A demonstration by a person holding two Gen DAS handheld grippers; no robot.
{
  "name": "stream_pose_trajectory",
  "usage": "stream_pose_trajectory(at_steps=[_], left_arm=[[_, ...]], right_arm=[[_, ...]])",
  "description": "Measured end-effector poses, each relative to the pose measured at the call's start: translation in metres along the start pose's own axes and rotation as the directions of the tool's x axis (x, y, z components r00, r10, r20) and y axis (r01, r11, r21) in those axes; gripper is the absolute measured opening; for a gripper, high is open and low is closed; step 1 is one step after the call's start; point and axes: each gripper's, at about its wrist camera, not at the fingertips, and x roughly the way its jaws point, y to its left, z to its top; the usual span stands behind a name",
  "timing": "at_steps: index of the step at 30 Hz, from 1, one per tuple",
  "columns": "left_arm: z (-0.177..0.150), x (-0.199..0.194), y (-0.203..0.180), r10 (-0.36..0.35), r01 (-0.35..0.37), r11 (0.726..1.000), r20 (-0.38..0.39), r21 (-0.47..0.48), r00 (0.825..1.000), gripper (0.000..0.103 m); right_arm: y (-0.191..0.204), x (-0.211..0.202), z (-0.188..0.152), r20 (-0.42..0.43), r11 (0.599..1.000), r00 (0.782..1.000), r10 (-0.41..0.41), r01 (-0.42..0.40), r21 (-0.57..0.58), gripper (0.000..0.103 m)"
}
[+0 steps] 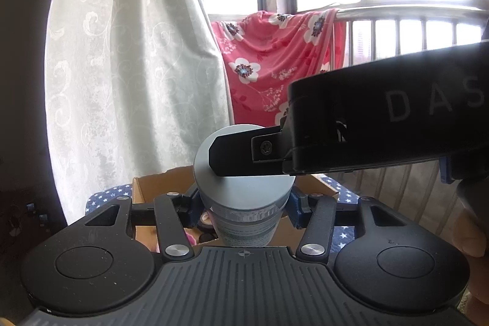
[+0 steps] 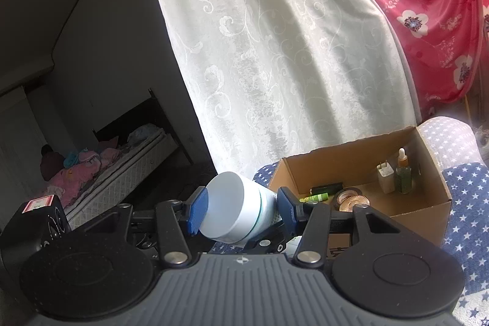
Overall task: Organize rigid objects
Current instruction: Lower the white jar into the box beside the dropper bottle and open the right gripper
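Note:
A white bottle with a wide pale cap (image 1: 244, 188) stands upright between the blue pads of my left gripper (image 1: 243, 208), which is shut on its body. My right gripper (image 2: 241, 211) comes in from the right and its pads close on the cap (image 2: 227, 206); in the left wrist view its black finger (image 1: 241, 153) lies across the cap's top. The bottle is held above a brown cardboard box (image 2: 428, 203) on a blue star-patterned cloth (image 2: 467, 203).
The box holds a white plug adapter (image 2: 385, 174), a green dropper bottle (image 2: 403, 170), a copper-coloured disc (image 2: 351, 199) and a small green tube (image 2: 318, 197). A white curtain (image 2: 275, 51) hangs behind, a red floral blanket (image 1: 275, 60) on a railing.

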Motion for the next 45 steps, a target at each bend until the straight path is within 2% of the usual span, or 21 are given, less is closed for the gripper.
stream_pose_trajectory(at_steps=[6, 12, 17, 22, 26, 28, 30, 32, 39, 41, 45], left_arm=[[0.034, 0.042, 0.002, -0.079, 0.08, 0.997, -0.056, 0.012, 0.995, 0.052], [0.053, 0.109, -0.003, -0.166, 0.168, 0.986, -0.172, -0.004, 0.971, 0.052], [0.043, 0.158, -0.013, -0.184, 0.182, 0.983, -0.274, -0.035, 0.944, 0.052], [0.02, 0.203, -0.012, -0.172, 0.16, 0.985, -0.394, -0.064, 0.903, 0.053], [0.01, 0.235, -0.018, -0.146, 0.137, 0.989, -0.467, -0.054, 0.872, 0.053], [0.01, 0.246, -0.022, -0.129, 0.128, 0.991, -0.487, -0.036, 0.864, 0.053], [0.01, 0.253, -0.022, -0.116, 0.119, 0.993, -0.498, -0.025, 0.859, 0.053], [0.011, 0.255, -0.022, -0.104, 0.109, 0.994, -0.497, -0.019, 0.862, 0.053], [0.011, 0.252, -0.024, -0.102, 0.11, 0.994, -0.491, -0.013, 0.865, 0.055], [0.011, 0.25, -0.024, -0.102, 0.11, 0.994, -0.486, -0.011, 0.868, 0.059], [0.013, 0.248, -0.029, -0.086, 0.102, 0.995, -0.455, 0.011, 0.886, 0.068]], right_arm=[[-0.028, 0.01, 0.034, -0.013, 0.999, 1.0, -0.027, 0.027, 0.028, 0.054], [-0.078, 0.033, 0.06, -0.071, 0.993, 0.996, -0.06, 0.066, 0.093, 0.054], [-0.127, 0.066, 0.063, -0.144, 0.983, 0.986, -0.08, 0.102, 0.15, 0.054], [-0.17, 0.103, 0.05, -0.229, 0.969, 0.97, -0.081, 0.13, 0.209, 0.054], [-0.196, 0.126, 0.037, -0.28, 0.957, 0.957, -0.077, 0.15, 0.25, 0.054], [-0.205, 0.133, 0.032, -0.301, 0.951, 0.951, -0.074, 0.158, 0.264, 0.054], [-0.213, 0.141, 0.028, -0.322, 0.948, 0.944, -0.077, 0.169, 0.269, 0.054], [-0.213, 0.146, 0.025, -0.326, 0.955, 0.94, -0.099, 0.181, 0.233, 0.048], [-0.209, 0.151, 0.026, -0.329, 0.959, 0.938, -0.11, 0.187, 0.213, 0.049], [-0.209, 0.15, 0.027, -0.326, 0.958, 0.938, -0.118, 0.194, 0.211, 0.049], [-0.209, 0.145, 0.028, -0.312, 0.959, 0.941, -0.133, 0.202, 0.2, 0.049]])
